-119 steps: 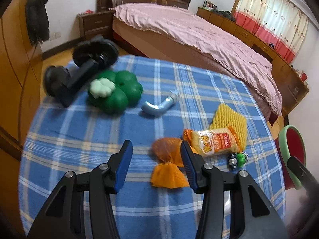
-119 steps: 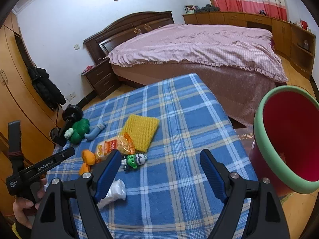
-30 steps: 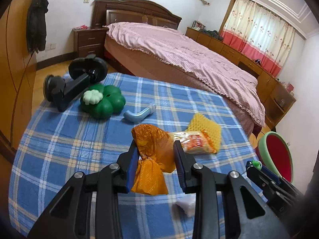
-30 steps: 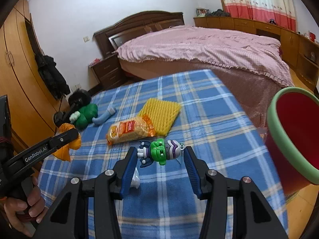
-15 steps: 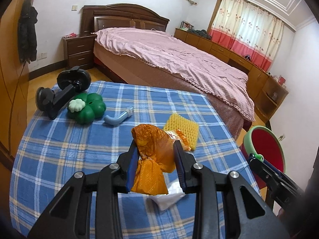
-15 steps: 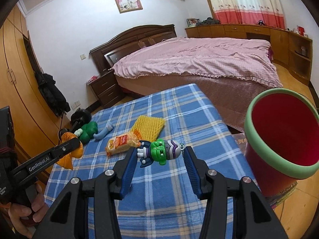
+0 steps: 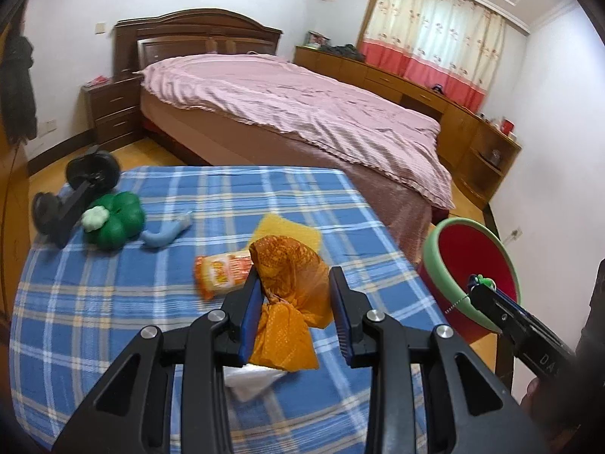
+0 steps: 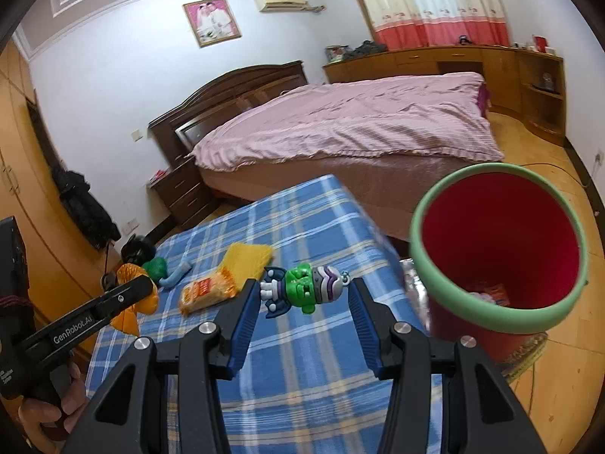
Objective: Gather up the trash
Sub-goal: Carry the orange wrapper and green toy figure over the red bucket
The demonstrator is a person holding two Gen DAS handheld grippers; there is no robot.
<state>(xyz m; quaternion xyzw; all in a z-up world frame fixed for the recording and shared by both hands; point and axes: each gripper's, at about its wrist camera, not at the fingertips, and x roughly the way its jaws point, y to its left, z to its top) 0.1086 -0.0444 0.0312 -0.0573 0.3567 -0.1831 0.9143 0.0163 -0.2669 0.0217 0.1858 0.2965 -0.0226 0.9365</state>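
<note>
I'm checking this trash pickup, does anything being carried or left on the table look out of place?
Yes. The right claw holds a green toy figure beside the red bin, and a toy is an odd thing to bin. The left claw holds a crumpled orange bag, which fits. A snack packet lies on the table.

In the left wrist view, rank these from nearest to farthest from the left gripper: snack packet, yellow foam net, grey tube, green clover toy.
From the left gripper:
1. Snack packet, just ahead, slightly left.
2. Yellow foam net, straight ahead, behind the held orange bag.
3. Grey tube, farther left.
4. Green clover toy, far left, beside the black holder.
</note>
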